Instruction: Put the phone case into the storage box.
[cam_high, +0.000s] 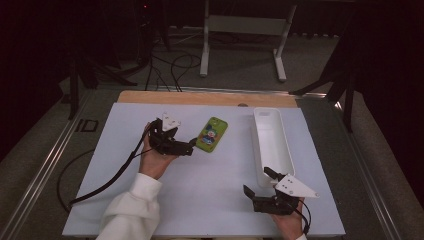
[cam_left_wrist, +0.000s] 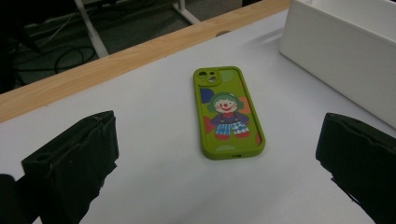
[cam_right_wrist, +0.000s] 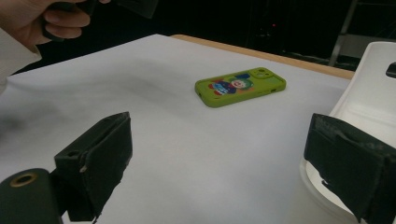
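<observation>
Two grippers, left (cam_high: 192, 145) and right (cam_high: 256, 183), fingers released; green phone case (cam_high: 212, 134) flat on white tabletop (cam_high: 200, 185); room dim, perhaps carpeted.

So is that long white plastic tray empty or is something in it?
Empty: the long white plastic tray shows only its bare floor in the high view. The green clown phone case lies outside it.

No legible text anywhere, just a clown picture on the green phone case (cam_left_wrist: 228, 113).

Green phone case (cam_left_wrist: 227, 112) looks soft matt rubber, printed cartoon on its back; white tray (cam_high: 272, 145) smooth plastic (faint sheen); table (cam_high: 165, 98) edge bare wood under matt white sheet (cam_high: 200, 185).
</observation>
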